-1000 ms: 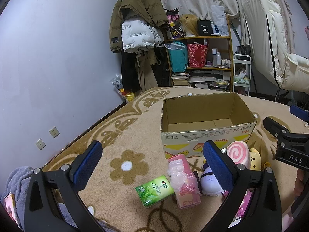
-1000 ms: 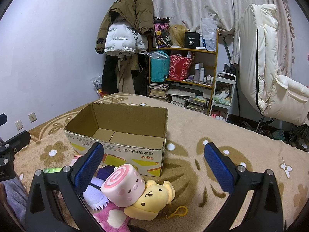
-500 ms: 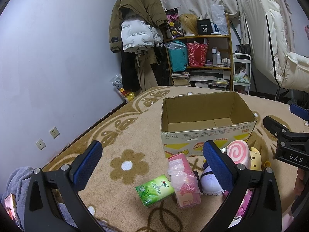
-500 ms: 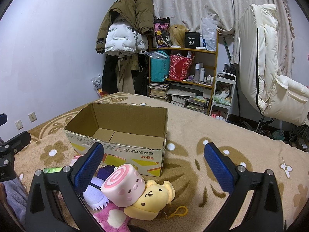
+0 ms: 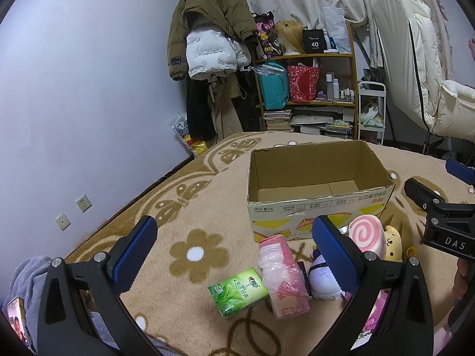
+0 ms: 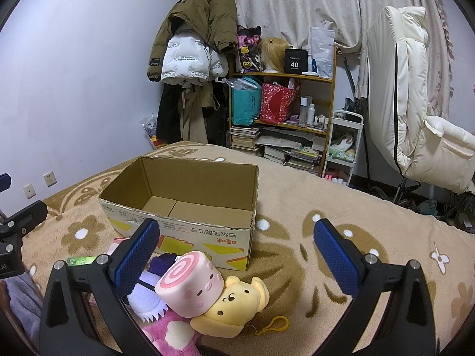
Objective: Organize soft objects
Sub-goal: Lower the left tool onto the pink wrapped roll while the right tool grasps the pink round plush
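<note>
Fingers of both the left gripper (image 5: 234, 252) and right gripper (image 6: 237, 252) spread wide, empty — toys (image 6: 190, 287) heaped near the box (image 6: 190, 207); a purple plush (image 6: 145, 293), perhaps, sits half hidden.

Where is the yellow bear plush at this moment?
In the right wrist view, the yellow bear plush lies low centre on the carpet, touching the pink swirl plush, before the cardboard box.

Right gripper (image 6: 236, 255): fingers spread wide, holding nothing, above a tan flowered blanket (image 6: 371, 213).
Cardboard box (image 6: 190, 204): open, nothing visible inside.
Toys: pink swirl roll plush (image 6: 190, 286) leaning on yellow bear plush (image 6: 237, 302), just before the box.
</note>
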Demonstrator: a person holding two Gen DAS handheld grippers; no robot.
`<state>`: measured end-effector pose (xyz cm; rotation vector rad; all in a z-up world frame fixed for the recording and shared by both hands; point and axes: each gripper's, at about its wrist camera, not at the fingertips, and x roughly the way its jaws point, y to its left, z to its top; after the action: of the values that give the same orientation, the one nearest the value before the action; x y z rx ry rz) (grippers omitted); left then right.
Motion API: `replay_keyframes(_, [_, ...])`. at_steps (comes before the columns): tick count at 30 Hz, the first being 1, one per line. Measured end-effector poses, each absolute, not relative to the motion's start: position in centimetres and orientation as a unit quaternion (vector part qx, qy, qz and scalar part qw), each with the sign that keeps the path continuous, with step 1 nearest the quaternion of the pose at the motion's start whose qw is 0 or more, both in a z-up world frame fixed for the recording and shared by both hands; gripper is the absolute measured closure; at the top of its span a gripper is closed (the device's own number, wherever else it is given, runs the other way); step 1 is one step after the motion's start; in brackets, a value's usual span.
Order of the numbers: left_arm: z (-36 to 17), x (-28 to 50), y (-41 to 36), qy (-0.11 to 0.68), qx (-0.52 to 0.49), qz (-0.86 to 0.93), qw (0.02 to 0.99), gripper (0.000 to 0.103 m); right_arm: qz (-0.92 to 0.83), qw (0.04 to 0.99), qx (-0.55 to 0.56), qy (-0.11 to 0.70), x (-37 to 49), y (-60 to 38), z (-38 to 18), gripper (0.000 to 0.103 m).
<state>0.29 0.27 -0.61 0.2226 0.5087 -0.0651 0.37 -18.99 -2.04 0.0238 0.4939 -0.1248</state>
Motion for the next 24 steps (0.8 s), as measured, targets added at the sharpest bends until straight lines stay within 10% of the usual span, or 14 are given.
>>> replay_keyframes(24, [-0.65,1.06,0.36,0.262,0.130,-0.028,0.956,0.000,-0.053,0.968,0.016,0.245,0.37,-18.97,-1.82,0.000])
